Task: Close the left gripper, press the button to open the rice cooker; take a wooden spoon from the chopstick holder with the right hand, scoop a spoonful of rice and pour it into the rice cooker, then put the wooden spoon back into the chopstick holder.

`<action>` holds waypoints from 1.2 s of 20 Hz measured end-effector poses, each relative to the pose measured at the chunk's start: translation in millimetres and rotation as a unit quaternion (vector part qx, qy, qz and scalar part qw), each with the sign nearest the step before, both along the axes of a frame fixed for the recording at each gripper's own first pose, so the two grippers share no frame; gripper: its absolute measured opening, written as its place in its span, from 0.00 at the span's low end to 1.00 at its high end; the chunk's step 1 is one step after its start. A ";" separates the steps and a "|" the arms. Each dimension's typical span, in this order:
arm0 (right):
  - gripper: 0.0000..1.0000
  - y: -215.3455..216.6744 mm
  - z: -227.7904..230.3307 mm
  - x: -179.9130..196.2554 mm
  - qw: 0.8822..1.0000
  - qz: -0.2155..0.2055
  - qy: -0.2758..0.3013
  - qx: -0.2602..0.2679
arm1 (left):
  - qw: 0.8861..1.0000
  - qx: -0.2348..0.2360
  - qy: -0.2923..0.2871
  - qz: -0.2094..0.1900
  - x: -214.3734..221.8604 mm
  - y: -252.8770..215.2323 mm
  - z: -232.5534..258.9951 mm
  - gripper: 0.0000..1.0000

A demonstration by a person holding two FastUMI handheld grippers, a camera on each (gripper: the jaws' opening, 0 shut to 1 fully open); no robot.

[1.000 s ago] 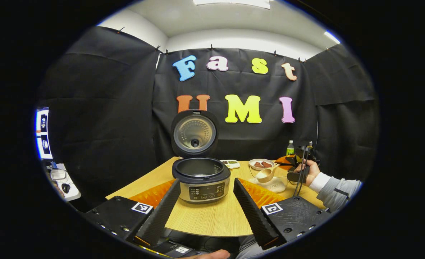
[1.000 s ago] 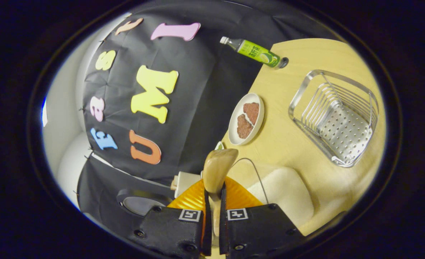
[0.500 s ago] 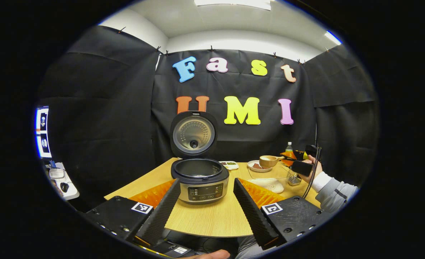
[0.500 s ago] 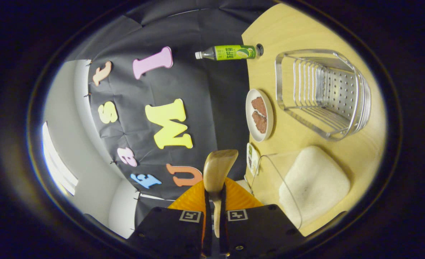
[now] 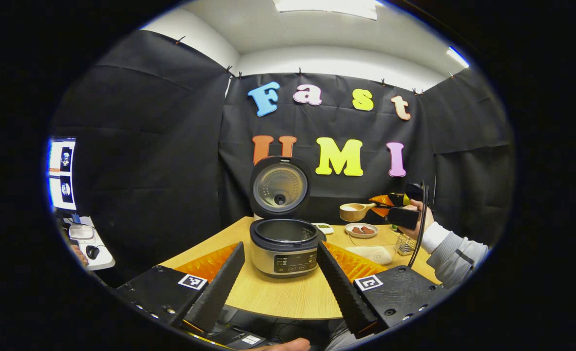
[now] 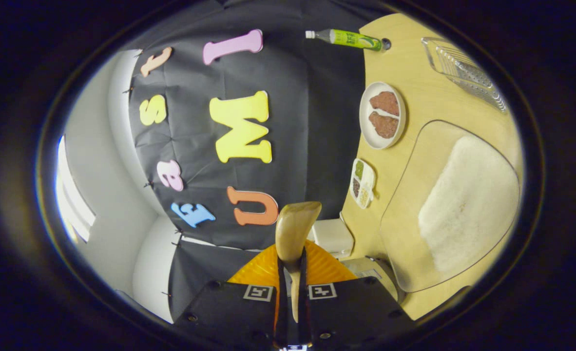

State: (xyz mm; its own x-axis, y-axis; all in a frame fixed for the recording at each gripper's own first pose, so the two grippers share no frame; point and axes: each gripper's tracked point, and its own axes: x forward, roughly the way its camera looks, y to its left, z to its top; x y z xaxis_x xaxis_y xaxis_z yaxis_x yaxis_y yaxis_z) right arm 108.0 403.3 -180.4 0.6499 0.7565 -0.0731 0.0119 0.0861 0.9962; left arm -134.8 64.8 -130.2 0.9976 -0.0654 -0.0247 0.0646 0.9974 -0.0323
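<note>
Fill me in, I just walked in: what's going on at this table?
A person is moving rice into the rice cooker, whose lid already stands open. The right gripper is shut on the wooden spoon, held up in the air to the cooker's right. The left gripper is open in front of the cooker.

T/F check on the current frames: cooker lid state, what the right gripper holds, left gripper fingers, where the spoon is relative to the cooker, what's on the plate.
1. The rice cooker lid is shut. False: it stands open.
2. The right gripper is shut on the wooden spoon. True.
3. The left gripper fingers are open. True.
4. The spoon is over the cooker's pot. False: it is held in the air off to the side, above the table.
5. The white plate holds two brown pieces. True.
</note>
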 end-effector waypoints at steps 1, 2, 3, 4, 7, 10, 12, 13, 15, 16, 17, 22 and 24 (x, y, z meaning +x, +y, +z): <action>0.13 11.3 7.4 -4.6 1.000 0.006 -0.010 -0.011 | 1.000 -0.002 -0.001 0.003 -1.2 4.7 0.2 0.95; 0.13 24.6 12.8 -7.1 0.999 0.013 -0.018 -0.025 | 1.000 -0.003 -0.001 0.005 -2.7 9.5 2.3 0.95; 0.13 37.8 16.1 -11.5 0.998 0.019 -0.024 -0.047 | 1.000 -0.006 -0.002 0.009 -3.8 14.6 3.5 0.95; 0.13 46.1 17.7 -11.0 0.997 0.017 -0.032 -0.071 | 1.000 -0.009 -0.003 0.009 -5.3 17.3 4.2 0.95; 0.13 76.1 23.0 -13.0 0.983 0.020 -0.075 -0.165 | 1.000 -0.011 -0.004 0.010 -7.1 22.8 3.6 0.95; 0.13 86.0 33.7 -19.0 0.965 0.005 -0.119 -0.236 | 1.000 -0.011 0.000 0.012 -5.9 25.9 -0.7 0.95; 0.13 93.0 42.5 -23.3 0.949 -0.009 -0.154 -0.275 | 1.000 -0.012 0.002 0.010 -8.3 25.8 -3.0 0.95; 0.13 98.0 44.8 -26.3 0.943 -0.010 -0.169 -0.287 | 1.000 -0.013 0.001 0.012 -8.9 28.4 -1.5 0.95; 0.13 104.2 50.5 -31.6 0.932 -0.011 -0.190 -0.308 | 1.000 -0.021 0.000 0.018 -8.3 31.9 0.5 0.95; 0.13 102.2 54.2 -32.7 0.926 -0.022 -0.199 -0.320 | 1.000 -0.024 -0.001 0.015 -9.6 30.5 0.9 0.95; 0.13 103.4 57.1 -30.8 0.918 -0.035 -0.213 -0.332 | 1.000 -0.027 -0.002 0.010 -10.1 29.5 0.5 0.95; 0.16 123.2 59.3 -42.0 0.885 -0.035 -0.272 -0.376 | 1.000 -0.018 0.003 0.010 -8.2 31.3 -3.5 0.95; 0.13 131.6 59.1 -47.8 0.883 -0.026 -0.281 -0.374 | 1.000 -0.014 0.007 0.009 -8.7 30.1 -4.5 0.95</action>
